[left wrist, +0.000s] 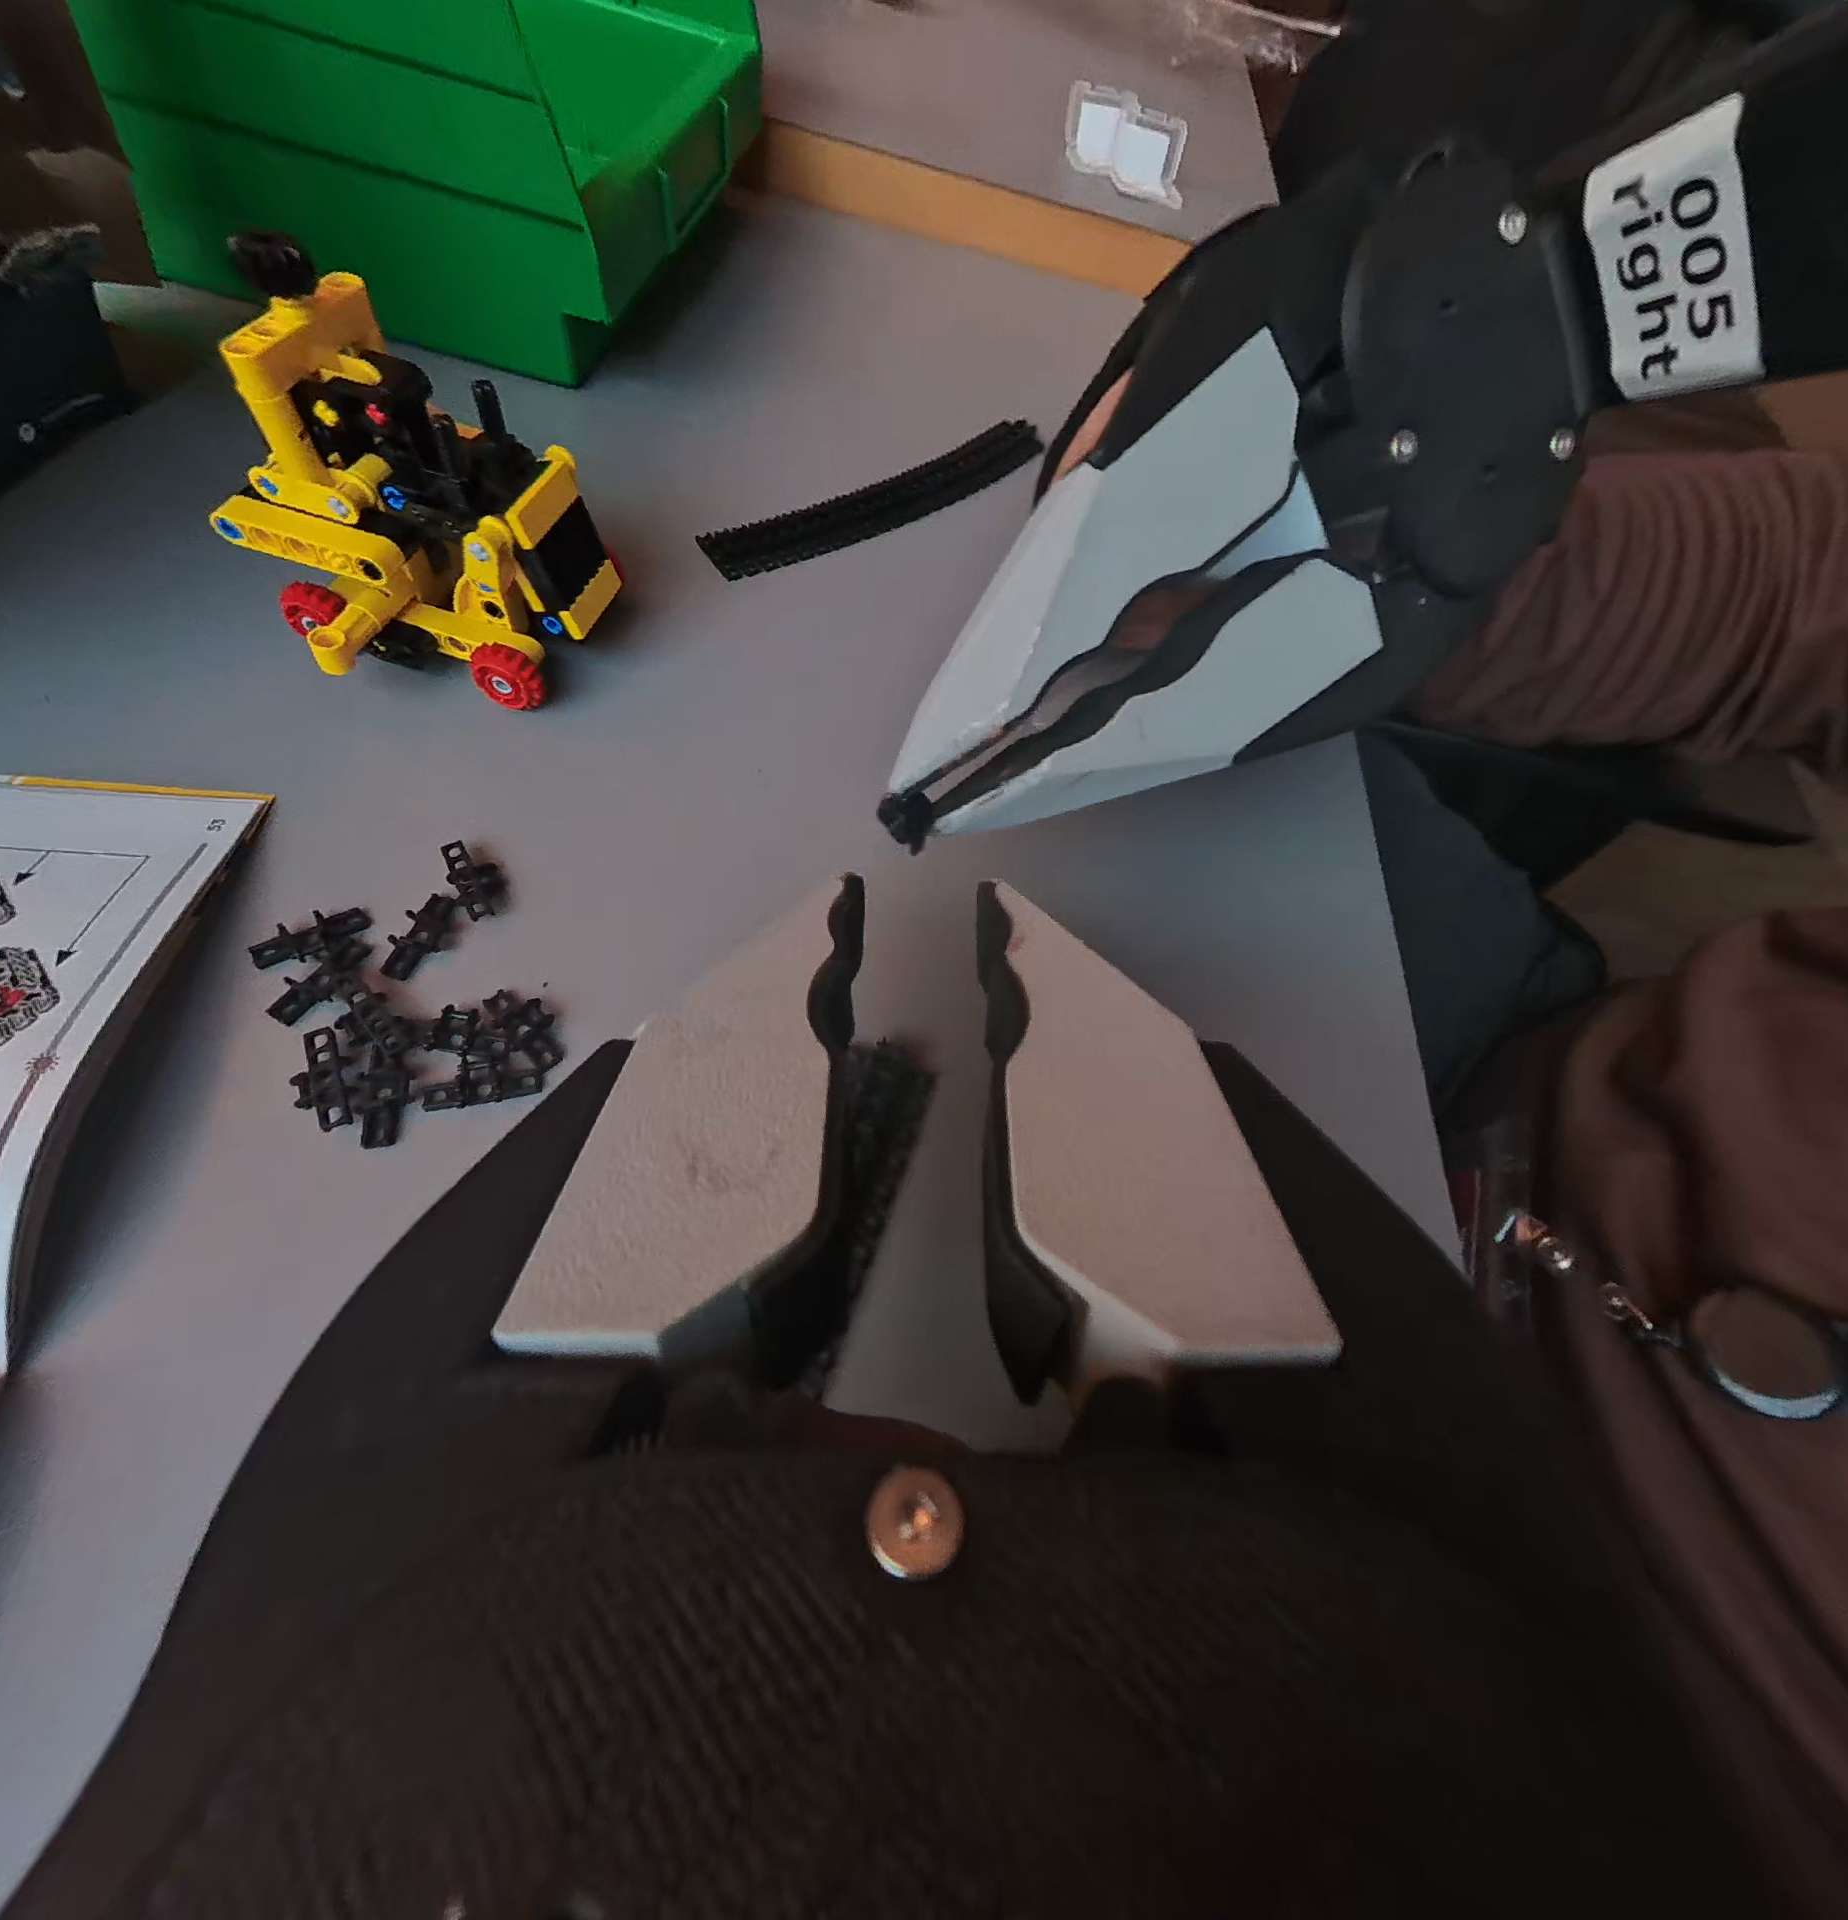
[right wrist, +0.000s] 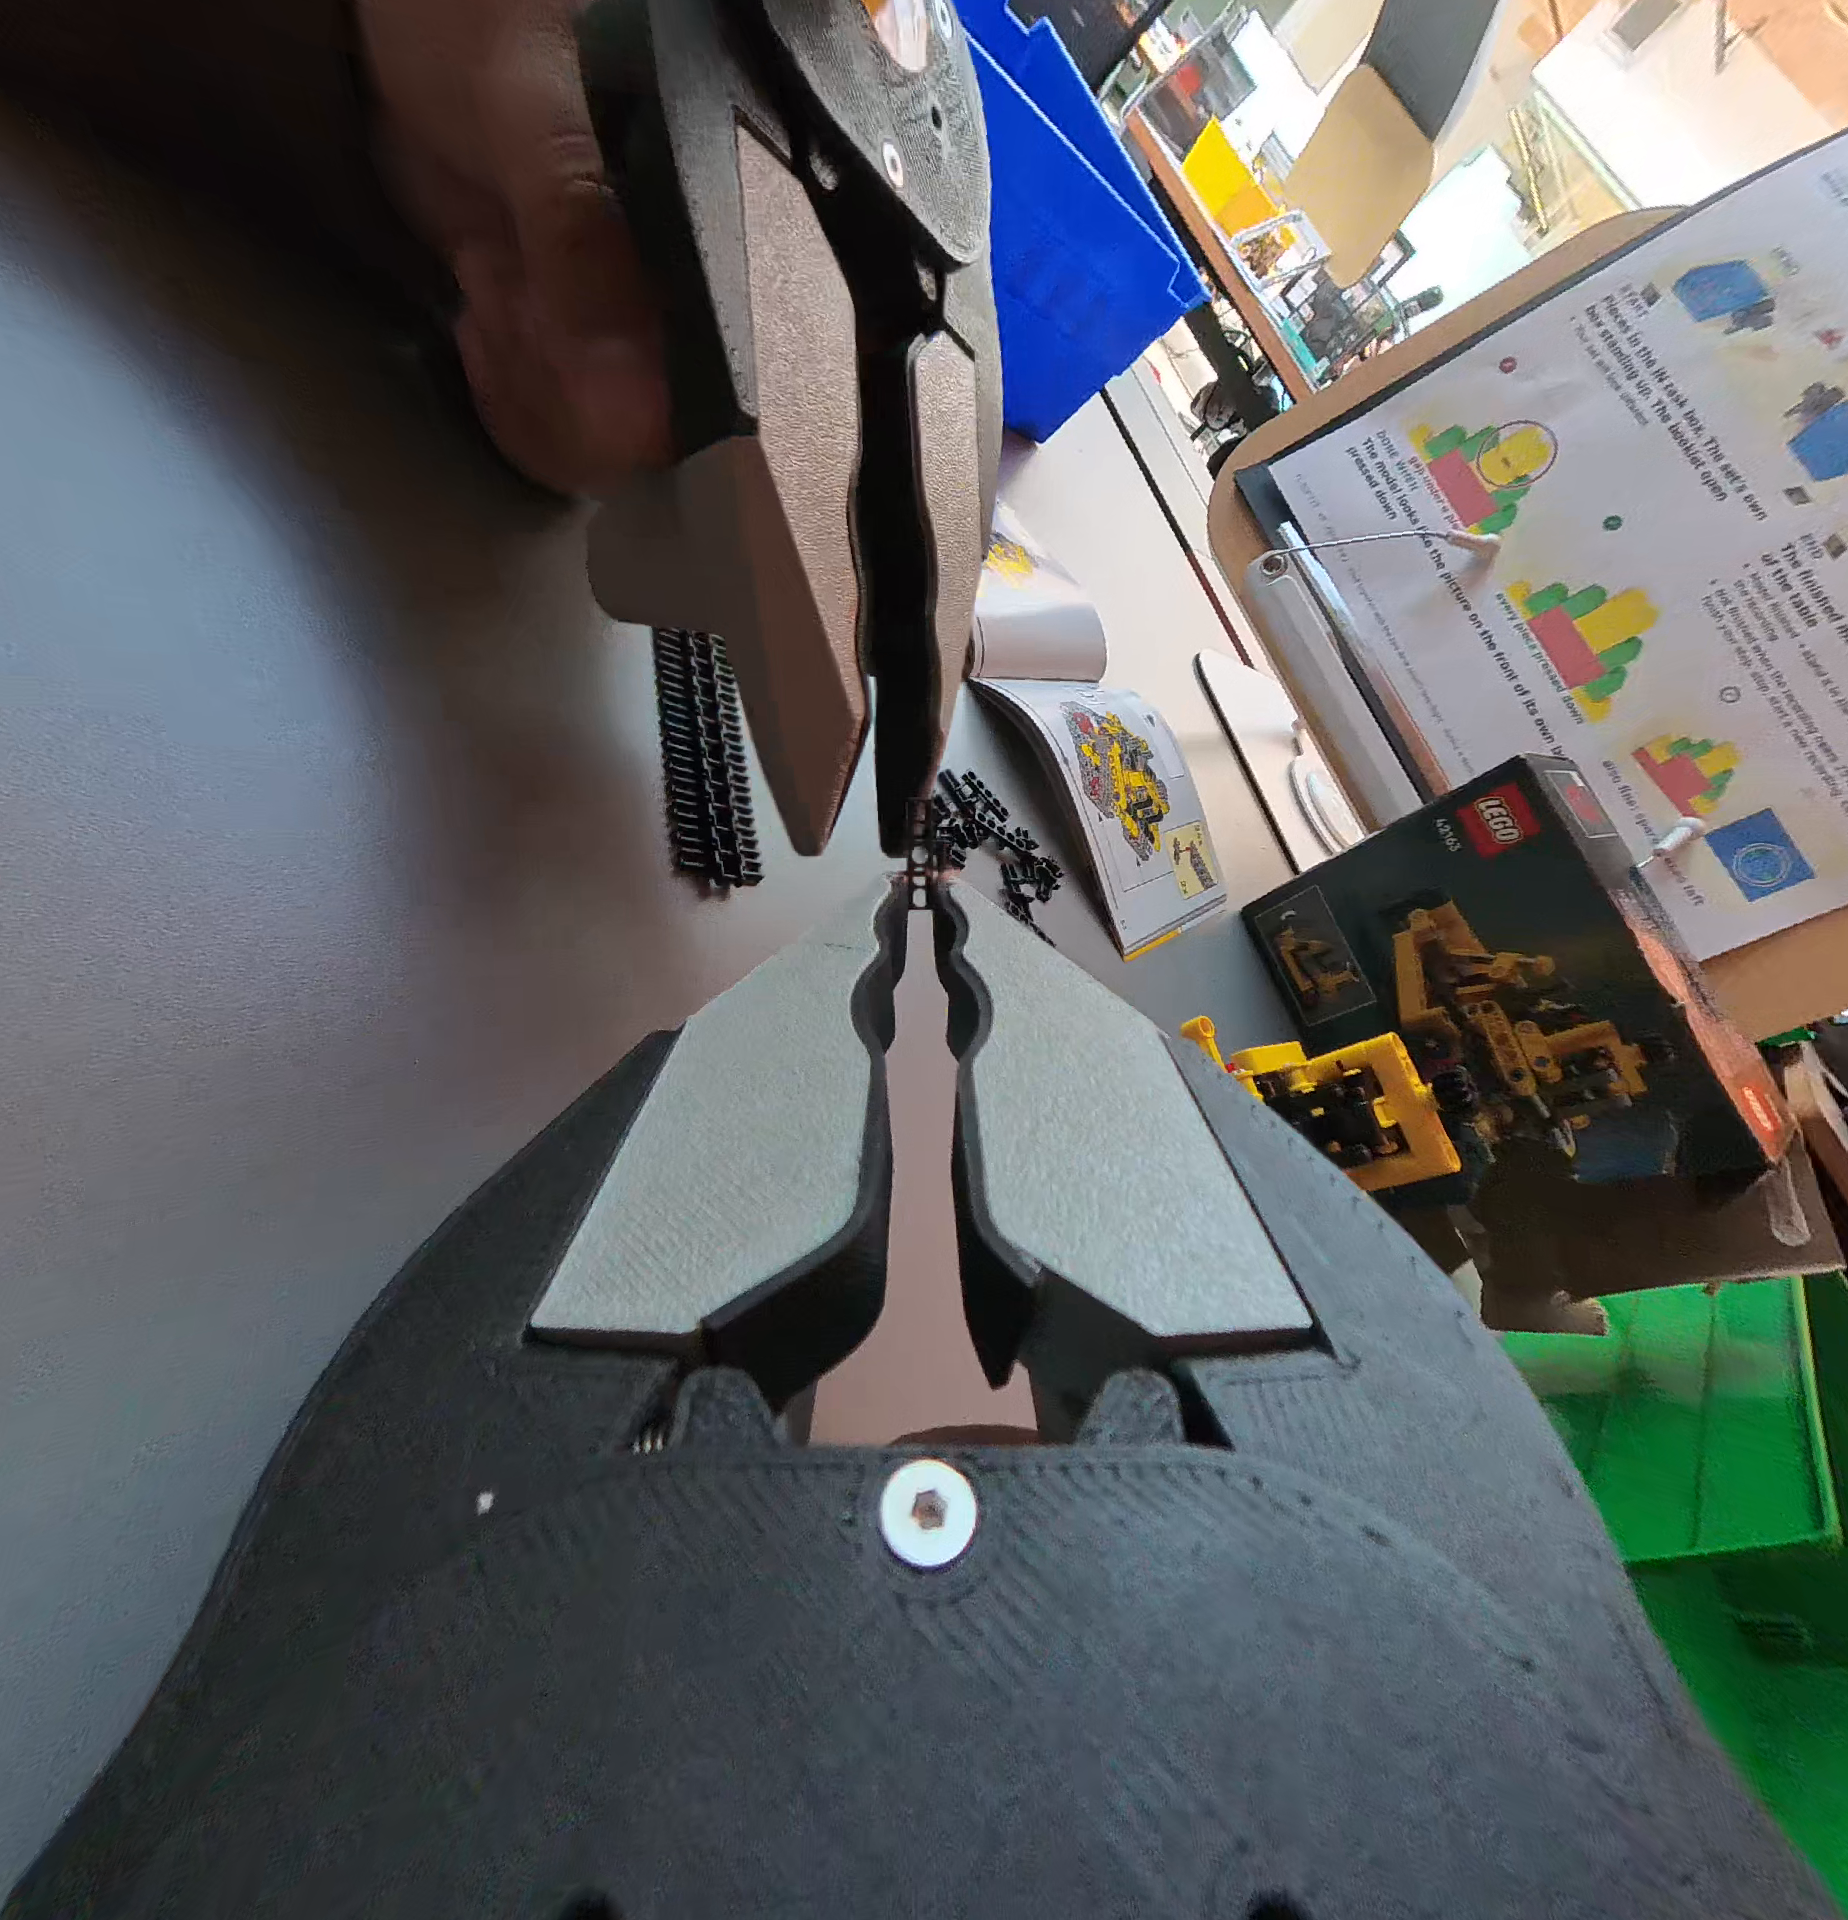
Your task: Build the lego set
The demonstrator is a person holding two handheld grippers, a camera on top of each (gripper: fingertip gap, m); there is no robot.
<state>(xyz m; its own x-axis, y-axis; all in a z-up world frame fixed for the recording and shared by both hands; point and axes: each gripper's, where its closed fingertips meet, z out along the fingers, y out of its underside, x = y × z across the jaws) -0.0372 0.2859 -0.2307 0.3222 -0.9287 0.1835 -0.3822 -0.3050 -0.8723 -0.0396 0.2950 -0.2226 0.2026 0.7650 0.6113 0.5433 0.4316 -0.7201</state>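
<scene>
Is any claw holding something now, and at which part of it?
The right claw pinches one small black plastic track link by its end, at the very fingertips. The left claw is open and holds nothing.

**Around the work area**

We see a grey table (left wrist: 691,748) under everything. At eleven o'clock in the left wrist view stands a green plastic bin (left wrist: 432,156), just behind it a tan board edge (left wrist: 951,208) at twelve. A small clear packet (left wrist: 1126,140) lies at one o'clock. In the right wrist view we find a blue bin (right wrist: 1065,260) at twelve o'clock and a printed picture sheet (right wrist: 1626,540) propped upright at two o'clock.
</scene>
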